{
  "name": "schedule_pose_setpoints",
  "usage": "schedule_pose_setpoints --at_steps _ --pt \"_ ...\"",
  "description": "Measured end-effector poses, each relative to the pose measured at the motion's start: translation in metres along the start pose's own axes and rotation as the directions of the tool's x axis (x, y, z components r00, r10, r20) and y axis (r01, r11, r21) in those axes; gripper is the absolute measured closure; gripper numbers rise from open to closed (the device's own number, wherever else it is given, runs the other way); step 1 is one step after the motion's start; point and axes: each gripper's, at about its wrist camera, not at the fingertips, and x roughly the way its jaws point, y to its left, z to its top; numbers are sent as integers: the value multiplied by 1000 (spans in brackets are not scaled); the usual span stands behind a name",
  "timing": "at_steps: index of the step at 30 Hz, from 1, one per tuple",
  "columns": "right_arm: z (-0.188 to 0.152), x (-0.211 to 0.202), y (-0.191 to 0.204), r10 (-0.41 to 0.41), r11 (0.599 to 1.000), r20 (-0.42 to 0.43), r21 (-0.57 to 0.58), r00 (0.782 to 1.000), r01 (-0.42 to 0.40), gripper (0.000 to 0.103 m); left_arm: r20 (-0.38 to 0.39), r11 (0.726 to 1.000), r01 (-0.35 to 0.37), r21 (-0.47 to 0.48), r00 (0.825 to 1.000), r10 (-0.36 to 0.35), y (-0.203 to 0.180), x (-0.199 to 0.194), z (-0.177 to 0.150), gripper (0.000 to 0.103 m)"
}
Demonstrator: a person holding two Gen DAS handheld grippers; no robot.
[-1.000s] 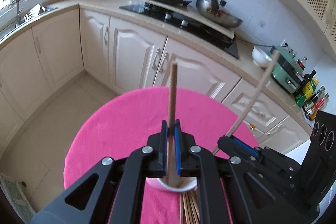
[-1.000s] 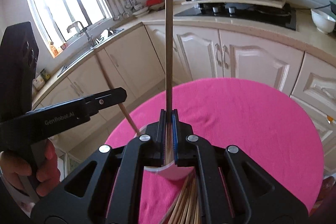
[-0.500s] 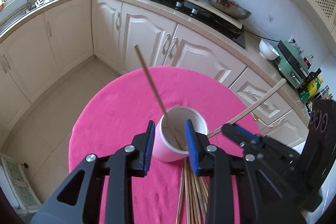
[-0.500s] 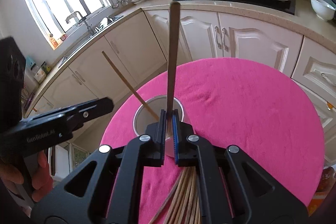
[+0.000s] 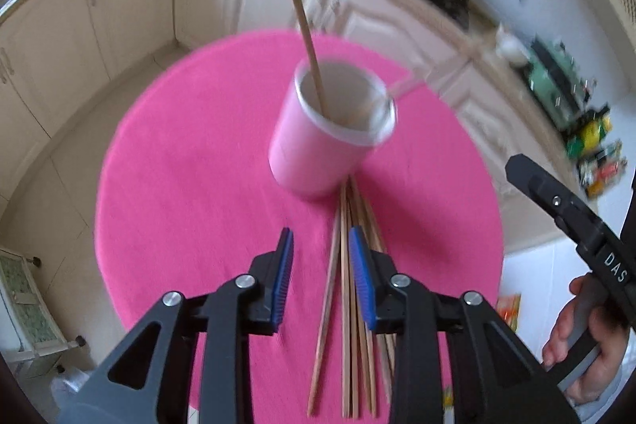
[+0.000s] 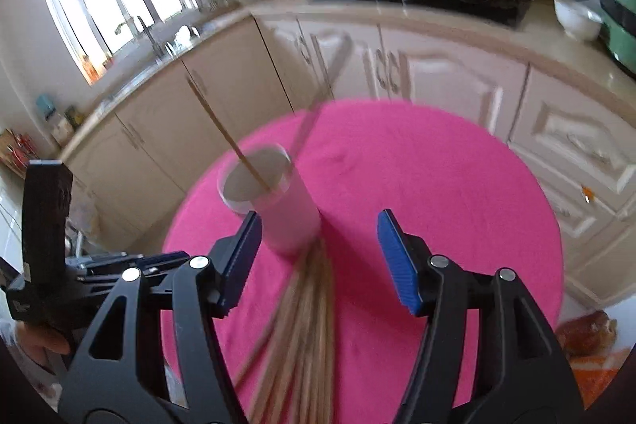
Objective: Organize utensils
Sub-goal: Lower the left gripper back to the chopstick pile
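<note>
A pink cup (image 5: 318, 150) stands on the round desk (image 5: 190, 161), which is covered in a bright pink cloth. Two chopsticks are in the cup: one (image 5: 298, 14) leans up and away toward the cabinets, sharp in both views; the other (image 5: 401, 90) tilts over the rim toward the right and is blurred. A bundle of loose wooden chopsticks (image 5: 349, 304) lies flat on the cloth, its far ends touching the foot of the cup and fanning out toward the cameras.

The left tool (image 5: 321, 279) hovers above the bundle with its blue pads spread apart, nothing pinched between them. Its jaws have been opening within the past second. The right tool (image 6: 320, 261) is spread wider, its jaws having just opened, and it holds nothing; the cup sits just beyond its left pad and the bundle lies beneath the gap. In the left wrist view a person's hand (image 5: 584, 340) grips the right tool's handle at the right edge.
</note>
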Motion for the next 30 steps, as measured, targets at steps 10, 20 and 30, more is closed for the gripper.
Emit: schedule_pose_setpoints --at_steps 10,20,30 --pt "-71 41 -22 -33 998 -295 45 955 48 60 -246 992 -42 121 967 71 -20 69 -37 87" --pt "-89 53 -24 1 999 -375 46 927 17 72 -282 973 -99 210 946 158 -34 99 -37 94" --pt "-88 76 -5 -30 998 -441 -59 897 4 86 -280 975 -119 185 945 169 -37 101 -36 97"
